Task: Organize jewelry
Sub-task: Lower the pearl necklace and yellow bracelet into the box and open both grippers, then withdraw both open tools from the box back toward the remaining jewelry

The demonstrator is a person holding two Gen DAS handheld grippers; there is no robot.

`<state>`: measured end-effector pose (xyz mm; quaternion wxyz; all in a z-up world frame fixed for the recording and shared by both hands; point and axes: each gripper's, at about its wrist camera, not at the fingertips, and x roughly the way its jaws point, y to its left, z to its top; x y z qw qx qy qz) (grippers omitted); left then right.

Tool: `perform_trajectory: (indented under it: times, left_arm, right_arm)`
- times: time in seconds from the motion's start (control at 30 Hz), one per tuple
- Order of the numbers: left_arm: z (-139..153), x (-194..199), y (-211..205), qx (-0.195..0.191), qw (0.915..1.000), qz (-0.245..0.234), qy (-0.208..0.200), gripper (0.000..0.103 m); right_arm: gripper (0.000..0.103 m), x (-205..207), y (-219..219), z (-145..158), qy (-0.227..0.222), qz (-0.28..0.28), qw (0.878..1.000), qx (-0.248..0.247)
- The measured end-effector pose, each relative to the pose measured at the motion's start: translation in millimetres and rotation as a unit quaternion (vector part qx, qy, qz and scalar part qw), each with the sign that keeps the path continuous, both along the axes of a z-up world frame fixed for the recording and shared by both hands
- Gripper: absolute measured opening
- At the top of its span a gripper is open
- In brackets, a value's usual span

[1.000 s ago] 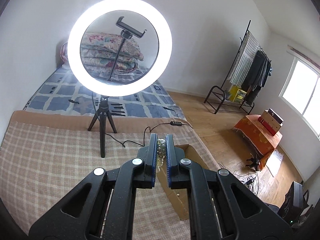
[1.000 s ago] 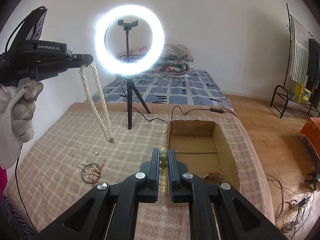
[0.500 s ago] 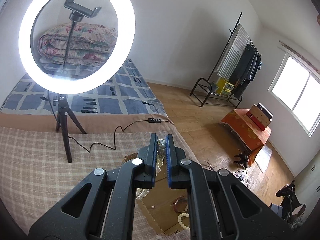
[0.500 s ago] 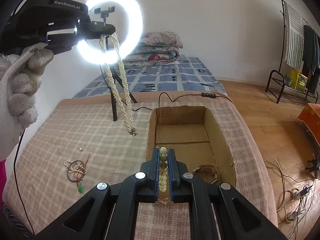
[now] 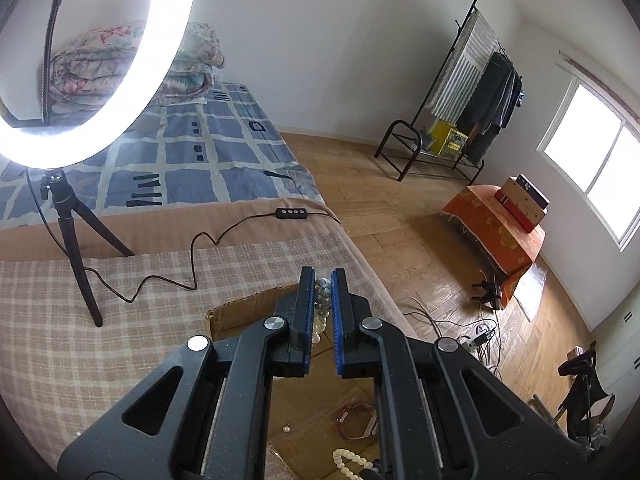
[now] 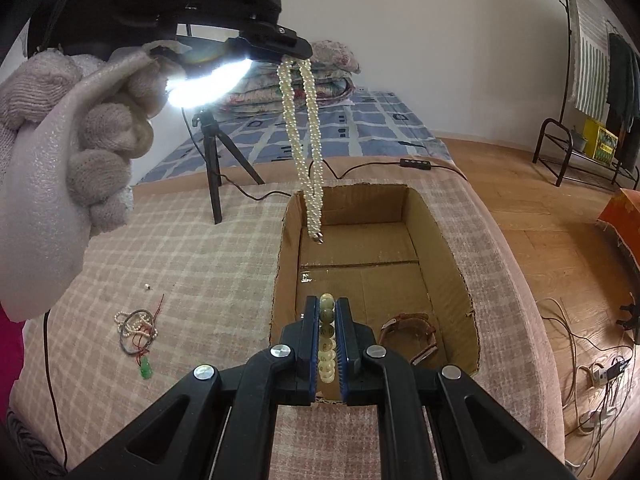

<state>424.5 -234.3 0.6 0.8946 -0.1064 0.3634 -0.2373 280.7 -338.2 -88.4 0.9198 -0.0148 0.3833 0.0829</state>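
Left wrist view. Left gripper [image 5: 323, 280] pinching a pearl necklace [image 5: 322, 300], beads squeezed between the blue pads [image 5: 308, 312] and trailing down behind them. Cardboard box [image 5: 244, 312] directly under the fingers, its near corner just left of them. Inside the box: a brown watch [image 5: 358, 420], a single loose pearl [image 5: 285, 429] just left of it, and a string of cream beads [image 5: 352, 460] at the lower edge. Beyond the box on the checked blanket [image 5: 80, 344]: ring light [image 5: 172, 52] on its tripod [image 5: 76, 248], cable [image 5: 192, 256] snaking toward the box. Far right of the box, across the wooden floor: a clothes rack [image 5: 472, 92] and an orange-draped stand [image 5: 496, 236].

Right wrist view. Right gripper [image 6: 327, 304] clamped on a bead bracelet [image 6: 327, 340], round pale-green beads stacked in a row between the pads, fingertips over the near end of the box [image 6: 288, 248]. Gloved left hand [image 6: 80, 140] high to the left of the box, left gripper [image 6: 294, 52] above the box's far left corner, pearl necklace [image 6: 304, 136] hanging doubled, clasp end dangling inside the box mouth, clear of the floor. Watch [image 6: 408, 330] on the box floor, near right corner. Left of the box on the blanket [image 6: 200, 264]: a tangle of bracelets and cords [image 6: 136, 328], a green pendant [image 6: 146, 370] beside it, one tiny stray bead [image 6: 148, 287] further up.
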Motion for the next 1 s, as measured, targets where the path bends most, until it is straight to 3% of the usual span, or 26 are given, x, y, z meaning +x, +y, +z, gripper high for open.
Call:
perform_trajectory:
  times: [0.27, 0.53, 0.63, 0.67, 0.7, 0.73, 0.77, 0.83, 0.93, 1.0]
  left_arm:
    - [-35, 11, -18, 0.024, 0.9991, -0.003, 0.034, 0.006]
    - [-46, 13, -25, 0.037, 0.9983, -0.011, 0.045, 0.006]
    - [-43, 12, -25, 0.041, 0.9983, -0.015, 0.039, 0.008]
    - [-42, 12, -26, 0.044, 0.9981, -0.016, 0.039, 0.015]
    - [-41, 12, -26, 0.046, 0.9981, -0.014, 0.039, 0.042]
    - [-39, 10, -24, 0.044, 0.9984, -0.011, 0.035, 0.066]
    - [-36, 8, -23, 0.040, 0.9989, -0.009, 0.025, 0.069]
    - [-31, 3, -21, 0.045, 0.9989, -0.005, 0.011, 0.070]
    - [-29, 3, -20, 0.051, 0.9985, -0.005, 0.017, 0.076]
    - [-27, 3, -17, 0.048, 0.9987, -0.002, 0.016, 0.076]
  right_arm:
    - [0.005, 7, -5, -13, 0.020, -0.004, 1.000, 0.007]
    - [0.007, 8, -7, -18, 0.029, -0.004, 1.000, 0.007]
    - [0.034, 8, -5, -16, 0.027, -0.005, 1.000, 0.005]
    - [0.036, 7, -5, -16, 0.025, -0.007, 1.000, 0.002]
    - [0.038, 7, -5, -16, 0.025, -0.008, 1.000, 0.000]
    - [0.049, 7, -4, -16, 0.024, -0.009, 1.000, -0.004]
    - [0.063, 6, -4, -15, 0.019, -0.010, 1.000, -0.008]
    - [0.076, 3, -4, -14, 0.009, -0.011, 1.000, -0.010]
    - [0.091, 1, -2, -11, 0.002, -0.011, 1.000, -0.020]
    - [0.096, 0, 0, -9, -0.006, -0.012, 1.000, -0.026]
